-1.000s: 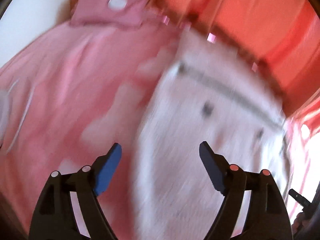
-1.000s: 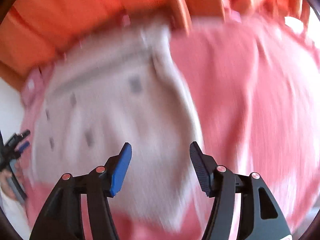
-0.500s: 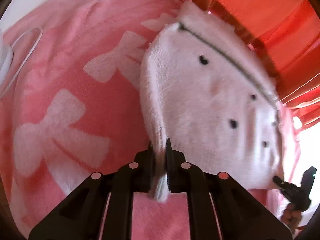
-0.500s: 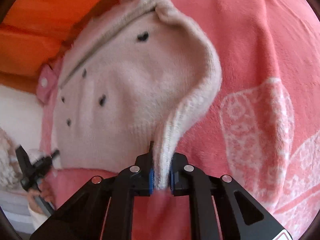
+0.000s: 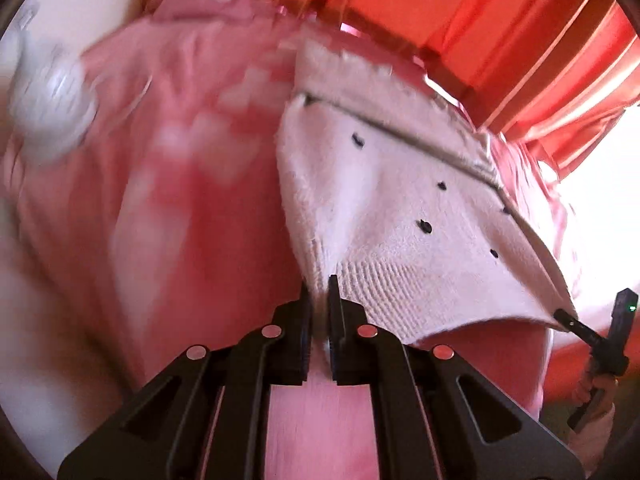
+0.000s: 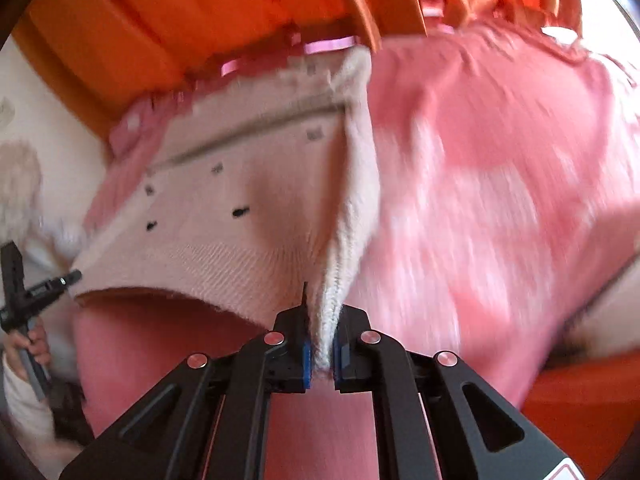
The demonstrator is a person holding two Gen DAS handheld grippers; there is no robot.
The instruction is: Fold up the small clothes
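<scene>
A small pale pink knitted garment [image 5: 404,216] with dark dots lies on a pink blanket [image 5: 168,208] with white bows. My left gripper [image 5: 318,292] is shut on its near left hem corner and lifts it. My right gripper [image 6: 322,312] is shut on the near right hem corner of the same garment [image 6: 240,216]. The ribbed hem hangs stretched between the two grippers, raised off the blanket. Each view shows the other gripper at its edge, the right gripper [image 5: 576,324] and the left gripper [image 6: 60,280].
Orange curtains [image 5: 460,20] hang behind the bed. A folded pink item with a white button [image 5: 208,0] lies at the far edge. A white round object [image 5: 48,108] sits on the blanket at the left. A fluffy cream thing [image 6: 16,184] lies left.
Both grippers went from open above the garment to shut on its near hem corners, and now they have lifted the hem up off the blanket.
</scene>
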